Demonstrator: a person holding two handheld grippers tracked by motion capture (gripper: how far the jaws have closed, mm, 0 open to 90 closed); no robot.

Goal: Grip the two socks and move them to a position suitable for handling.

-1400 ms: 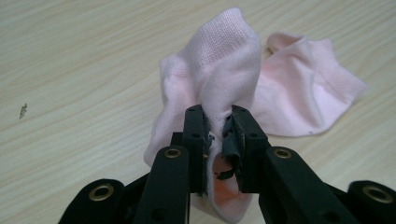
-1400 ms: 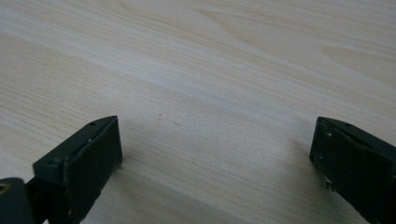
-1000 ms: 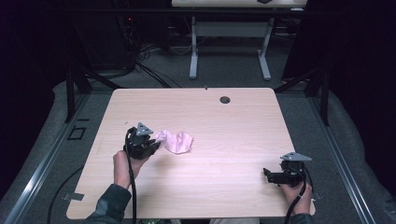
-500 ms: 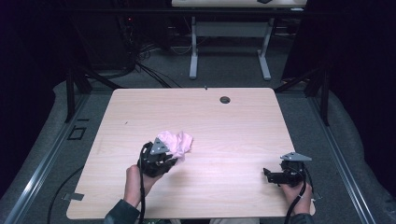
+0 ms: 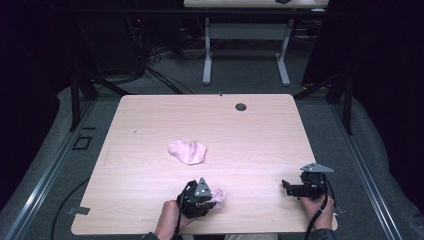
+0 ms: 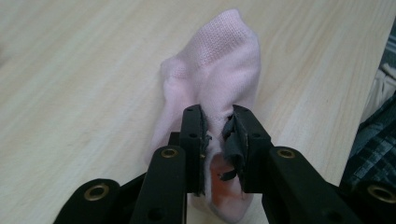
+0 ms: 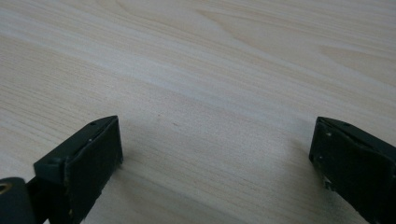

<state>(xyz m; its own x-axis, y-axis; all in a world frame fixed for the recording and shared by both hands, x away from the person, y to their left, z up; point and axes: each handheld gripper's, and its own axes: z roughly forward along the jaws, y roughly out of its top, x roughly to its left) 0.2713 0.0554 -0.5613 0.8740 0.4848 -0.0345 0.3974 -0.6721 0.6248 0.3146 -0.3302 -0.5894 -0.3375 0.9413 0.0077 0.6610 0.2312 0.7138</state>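
Since 1 second ago, the left gripper (image 5: pixel 212 196) has been travelling from the table's middle toward the near edge, dragging 1 pink sock (image 6: pixel 219 70) with it and leaving a second sock (image 5: pixel 187 151) behind near the centre.

Going largest to smallest: the wooden table (image 5: pixel 150 120) is carrying both socks, well apart. The left gripper is sitting just inside the near edge with its jaws pinched narrow on the sock's cuff, probably so the sock can be pulled clear and laid out separately. The right gripper (image 5: pixel 292 188) is resting low near the right corner, jaws standing wide over bare wood in the right gripper view, likely waiting its turn.

From above, the held sock (image 5: pixel 218 197) is mostly hiding behind the gripper body, so its lie is hard to judge. The person's forearms are being cut off at the bottom edge.
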